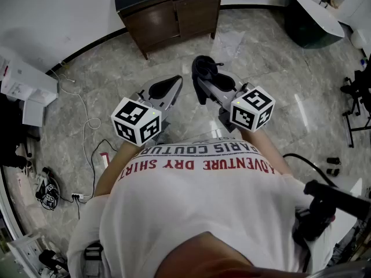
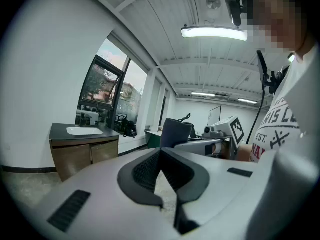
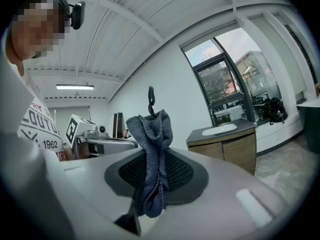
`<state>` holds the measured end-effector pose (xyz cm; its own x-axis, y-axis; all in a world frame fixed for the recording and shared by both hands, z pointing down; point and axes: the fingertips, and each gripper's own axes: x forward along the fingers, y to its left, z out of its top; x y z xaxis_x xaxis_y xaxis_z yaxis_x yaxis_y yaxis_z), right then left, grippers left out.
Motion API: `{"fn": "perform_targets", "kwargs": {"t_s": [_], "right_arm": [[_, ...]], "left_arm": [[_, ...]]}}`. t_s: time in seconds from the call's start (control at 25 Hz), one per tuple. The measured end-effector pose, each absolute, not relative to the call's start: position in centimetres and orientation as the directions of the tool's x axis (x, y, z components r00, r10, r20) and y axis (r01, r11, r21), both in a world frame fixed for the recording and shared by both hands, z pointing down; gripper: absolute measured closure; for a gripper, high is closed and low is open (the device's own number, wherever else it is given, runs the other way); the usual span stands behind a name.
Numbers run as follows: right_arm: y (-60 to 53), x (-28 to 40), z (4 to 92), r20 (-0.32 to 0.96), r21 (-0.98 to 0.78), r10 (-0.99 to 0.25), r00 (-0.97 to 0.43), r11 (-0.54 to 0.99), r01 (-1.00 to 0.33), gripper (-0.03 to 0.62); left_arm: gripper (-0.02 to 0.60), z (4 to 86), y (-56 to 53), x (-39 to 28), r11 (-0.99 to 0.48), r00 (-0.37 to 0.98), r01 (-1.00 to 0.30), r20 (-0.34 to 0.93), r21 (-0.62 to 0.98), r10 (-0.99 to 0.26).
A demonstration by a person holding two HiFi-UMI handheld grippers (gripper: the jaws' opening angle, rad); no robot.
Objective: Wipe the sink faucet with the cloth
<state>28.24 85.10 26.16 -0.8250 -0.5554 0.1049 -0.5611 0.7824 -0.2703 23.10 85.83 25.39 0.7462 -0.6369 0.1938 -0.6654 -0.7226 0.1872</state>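
A dark grey cloth hangs bunched between the pads of my right gripper, which is shut on it. In the head view the same cloth sticks out past the right gripper, held in front of my chest. My left gripper is beside it, shut with nothing between its fingers. The white sink basin sits in a dark-topped wooden cabinet against the wall, some way ahead of both grippers. I cannot make out a faucet in any view.
Marble floor lies between me and the cabinet. Loose cables and white boxes are at the left. A sheet of paper lies near the cabinet's foot, a dark green round table is at the back right, and a black stand is at the right.
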Motion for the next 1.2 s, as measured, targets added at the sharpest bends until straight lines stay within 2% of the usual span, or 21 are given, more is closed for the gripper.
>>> {"fn": "perform_targets", "kwargs": {"t_s": [0.48,0.84,1.2], "right_arm": [[85.0,29.2,26.2,0.092,-0.293,-0.563,-0.821,0.773,-0.563,0.517],[83.6,30.5,24.6,0.084,-0.243,-0.582,-0.809,0.775,-0.583,0.517],[75.5,29.0,26.5,0.105,-0.285,-0.596,-0.796,0.749,-0.598,0.517]], "left_arm": [[0.581,25.6,85.5,23.8,-0.724,0.749,-0.662,0.194,0.194,-0.633],[0.581,24.1,83.1,25.6,-0.748,0.771,-0.637,0.183,0.185,-0.611],[0.581,26.1,75.6,23.0,-0.735,0.767,-0.642,0.191,0.219,-0.613]]}}
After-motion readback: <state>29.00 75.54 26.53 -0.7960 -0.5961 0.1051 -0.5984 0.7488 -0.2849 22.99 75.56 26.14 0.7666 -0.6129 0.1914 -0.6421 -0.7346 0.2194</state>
